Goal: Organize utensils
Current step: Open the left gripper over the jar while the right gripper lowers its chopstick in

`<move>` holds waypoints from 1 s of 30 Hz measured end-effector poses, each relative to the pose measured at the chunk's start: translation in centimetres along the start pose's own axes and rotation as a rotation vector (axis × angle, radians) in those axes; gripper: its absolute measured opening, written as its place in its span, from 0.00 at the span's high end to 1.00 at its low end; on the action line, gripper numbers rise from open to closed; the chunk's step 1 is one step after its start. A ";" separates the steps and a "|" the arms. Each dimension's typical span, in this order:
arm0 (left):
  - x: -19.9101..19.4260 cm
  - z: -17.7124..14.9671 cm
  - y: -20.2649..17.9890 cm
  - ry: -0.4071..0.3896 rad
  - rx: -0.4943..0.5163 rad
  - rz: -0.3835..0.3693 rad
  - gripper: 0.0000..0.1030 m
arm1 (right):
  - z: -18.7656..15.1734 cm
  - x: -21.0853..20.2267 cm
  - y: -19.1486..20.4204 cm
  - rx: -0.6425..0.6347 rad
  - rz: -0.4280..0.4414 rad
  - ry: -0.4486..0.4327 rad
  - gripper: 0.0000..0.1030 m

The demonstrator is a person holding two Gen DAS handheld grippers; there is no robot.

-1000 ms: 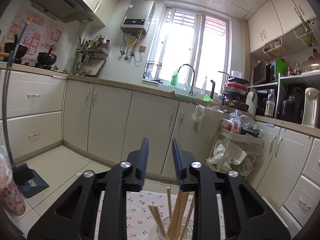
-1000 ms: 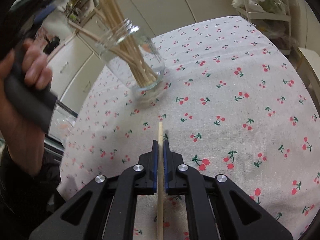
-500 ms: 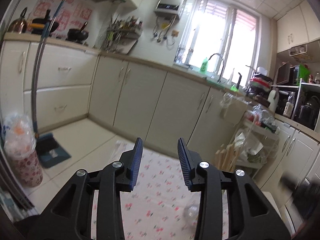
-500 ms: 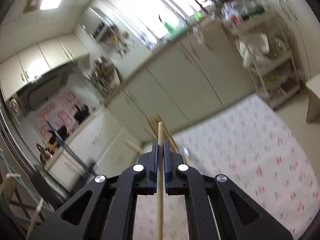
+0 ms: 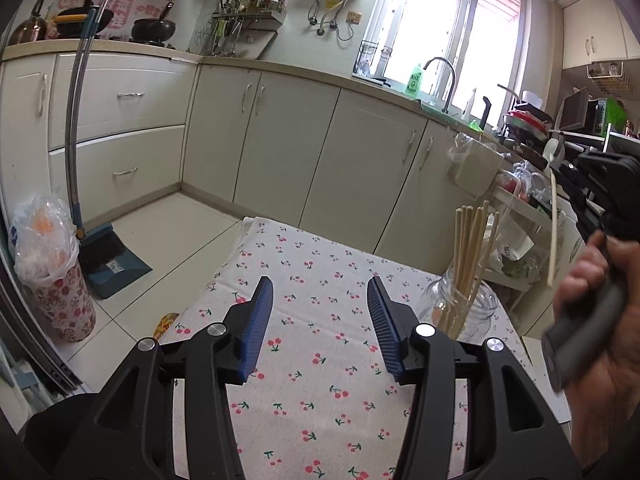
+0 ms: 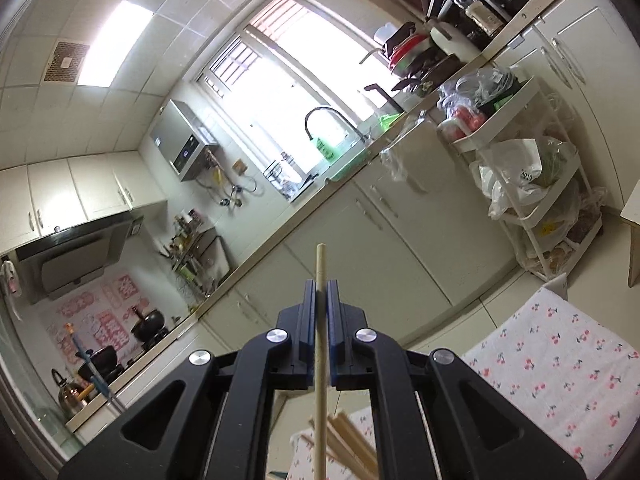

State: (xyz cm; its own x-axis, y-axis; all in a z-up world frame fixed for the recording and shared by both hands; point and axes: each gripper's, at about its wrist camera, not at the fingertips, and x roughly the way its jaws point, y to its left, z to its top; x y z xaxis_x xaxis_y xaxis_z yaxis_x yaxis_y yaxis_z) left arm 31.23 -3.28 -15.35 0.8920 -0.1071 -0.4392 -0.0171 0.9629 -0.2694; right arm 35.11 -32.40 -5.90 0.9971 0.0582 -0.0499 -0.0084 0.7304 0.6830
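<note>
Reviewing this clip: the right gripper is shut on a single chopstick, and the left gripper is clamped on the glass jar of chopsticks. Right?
Not quite. The right gripper is shut on a single chopstick, but the left wrist view shows the left gripper opening with nothing between its jaws; the glass jar stands free on the tablecloth.

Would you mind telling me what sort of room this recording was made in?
It looks like a home kitchen. A sink tap stands below the window, pans sit on a stove at the far left, and cream cabinets run along the walls under the counter.
</note>
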 end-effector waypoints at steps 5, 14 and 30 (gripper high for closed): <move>1.1 -0.3 0.8 0.048 -0.021 0.008 0.51 | -1.0 2.8 -0.2 -0.041 -0.029 -0.005 0.94; 2.1 -0.4 1.1 0.069 -0.031 0.004 0.51 | -3.7 4.4 0.0 -0.147 -0.074 0.067 0.94; 2.0 -0.5 0.2 0.076 -0.024 -0.006 0.47 | -4.0 3.7 -0.3 -0.236 -0.094 0.039 0.94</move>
State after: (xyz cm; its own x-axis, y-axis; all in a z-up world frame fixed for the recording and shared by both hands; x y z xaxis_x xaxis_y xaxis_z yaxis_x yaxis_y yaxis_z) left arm 32.77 -3.37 -16.68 0.8551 -0.1324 -0.5013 -0.0235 0.9559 -0.2927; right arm 38.47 -29.72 -9.24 0.9907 0.0055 -0.1362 0.0618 0.8722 0.4852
